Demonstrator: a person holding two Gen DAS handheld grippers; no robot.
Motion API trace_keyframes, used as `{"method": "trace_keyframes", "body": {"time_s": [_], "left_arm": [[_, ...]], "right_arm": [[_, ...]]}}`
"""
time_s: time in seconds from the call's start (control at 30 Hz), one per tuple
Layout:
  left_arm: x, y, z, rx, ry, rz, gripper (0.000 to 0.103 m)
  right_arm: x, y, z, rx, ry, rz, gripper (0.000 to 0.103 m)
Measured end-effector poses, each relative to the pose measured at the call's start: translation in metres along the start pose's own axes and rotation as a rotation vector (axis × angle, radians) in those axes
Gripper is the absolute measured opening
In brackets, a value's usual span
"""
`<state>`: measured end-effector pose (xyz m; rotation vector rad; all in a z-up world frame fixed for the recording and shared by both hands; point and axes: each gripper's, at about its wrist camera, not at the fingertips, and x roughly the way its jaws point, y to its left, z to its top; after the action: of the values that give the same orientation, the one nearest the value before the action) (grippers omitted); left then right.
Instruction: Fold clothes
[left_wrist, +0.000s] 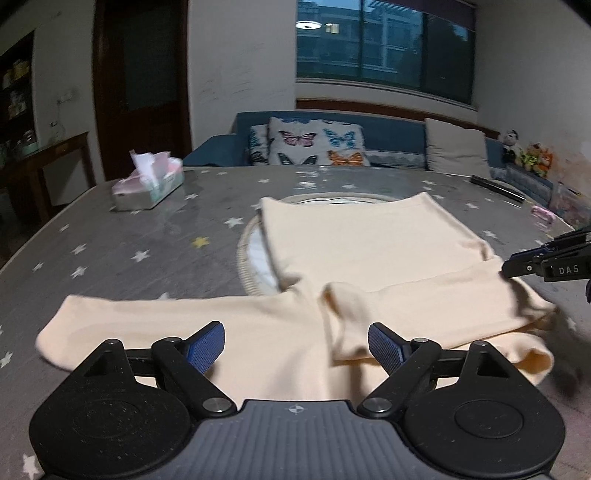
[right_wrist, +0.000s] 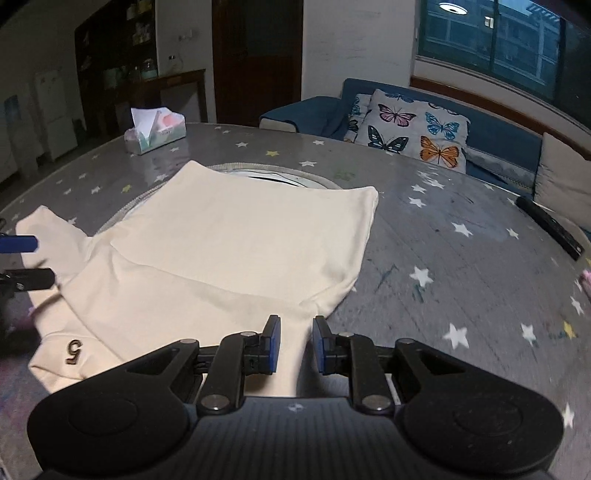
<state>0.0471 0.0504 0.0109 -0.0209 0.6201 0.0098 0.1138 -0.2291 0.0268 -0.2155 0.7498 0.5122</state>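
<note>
Cream garment (left_wrist: 369, 251): laid flat on grey star-print tabletop (left_wrist: 129, 236), partly over a round woven mat (left_wrist: 245, 254); one sleeve spread to the left, other folded across the body; small "5" mark seen nr hem in right wrist view. Left tongs (left_wrist: 295, 345): spread wide above sleeve fabric, nothing gripped. Right tongs (right_wrist: 296, 341): narrow gap, cloth strip between pads; contact w/ pads cannot be told. Tissue box (left_wrist: 147, 188): far left of tabletop, well apart from garment.

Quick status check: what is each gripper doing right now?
Left gripper: open, above the cream shirt, holding nothing.
Right gripper: nearly closed, a fold of the shirt between its pads; actual pinch unclear.
</note>
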Motion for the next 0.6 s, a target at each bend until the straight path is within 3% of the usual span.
{"method": "trace_keyframes", "body": {"time_s": [0.1,0.17,0.23,0.5,0.6], "left_arm": [[0.002,0.01,-0.001,-0.016,0.013,0.007,0.087],[0.005,0.013,-0.003,-0.018,0.021,0.015,0.087],[0.008,0.016,-0.005,-0.019,0.032,0.021,0.086],[0.015,0.023,-0.011,-0.02,0.059,0.032,0.085],[0.016,0.023,-0.012,-0.017,0.058,0.035,0.086]], "right_arm": [[0.007,0.0,0.0,-0.012,0.012,0.007,0.016],[0.008,0.0,-0.002,-0.014,0.002,-0.004,0.005],[0.003,-0.001,-0.003,-0.001,-0.019,-0.015,0.003],[-0.004,-0.019,-0.011,0.07,-0.018,-0.058,0.003],[-0.01,-0.021,-0.005,0.041,-0.041,-0.061,0.003]]}}
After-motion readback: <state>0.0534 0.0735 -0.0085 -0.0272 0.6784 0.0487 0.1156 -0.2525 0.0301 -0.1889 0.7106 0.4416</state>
